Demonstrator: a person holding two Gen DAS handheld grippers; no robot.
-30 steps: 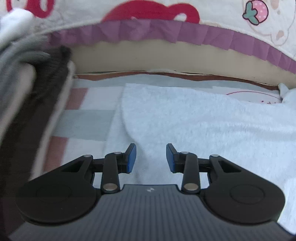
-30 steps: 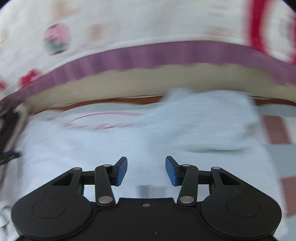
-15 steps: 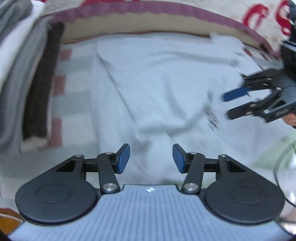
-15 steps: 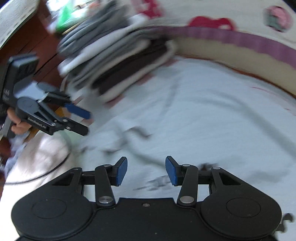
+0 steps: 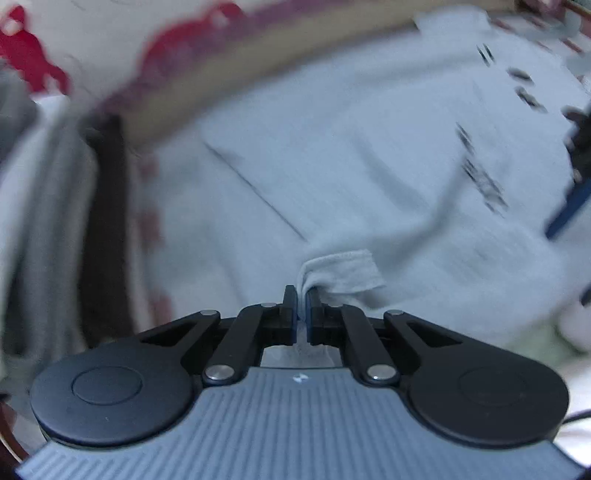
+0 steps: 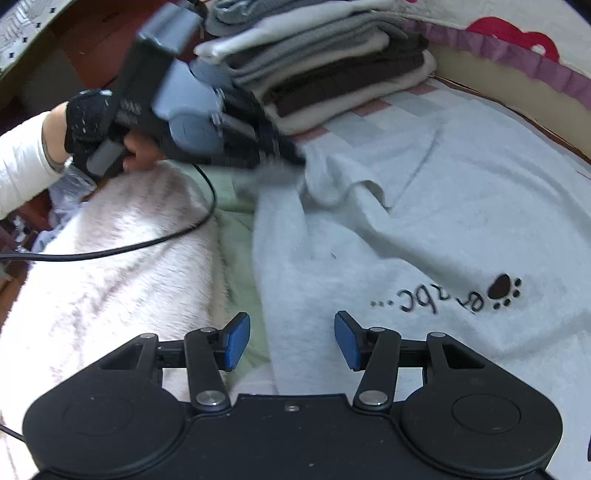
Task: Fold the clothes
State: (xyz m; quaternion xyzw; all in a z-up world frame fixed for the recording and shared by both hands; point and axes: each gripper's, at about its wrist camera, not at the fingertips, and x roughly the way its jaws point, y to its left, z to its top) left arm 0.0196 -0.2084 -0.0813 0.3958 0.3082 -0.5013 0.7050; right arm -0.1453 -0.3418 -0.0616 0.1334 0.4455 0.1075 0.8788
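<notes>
1. Checked cloth (image 6: 384, 110) in red, grey and white covers the surface under the clothes, and behind it runs a white quilt (image 6: 517, 22) with red shapes and a purple frill.
2. One light grey sweatshirt (image 6: 461, 221) lies spread on this cloth; it carries dark letters and a small paw print (image 6: 504, 290) on the near right part.
3. On the far left, a stack of folded clothes (image 6: 332, 62) in grey, white and dark brown stands just beside the sweatshirt.
4. On the near left lies a fluffy pale pink fabric (image 6: 103, 258), with a black cable (image 6: 147, 243) across it.
5. The left tool (image 5: 303, 312) is closed on a fold of the sweatshirt edge (image 5: 341, 269); the cloth stands up between its two pads.
6. In the right wrist view a hand in a black glove (image 6: 88, 122) holds this left tool at the far left edge of the sweatshirt, blurred.
7. The right tool (image 6: 291, 341) is open, its blue pads (image 6: 236, 341) well apart, over the near edge of the sweatshirt and not touching it as far as I can see.
</notes>
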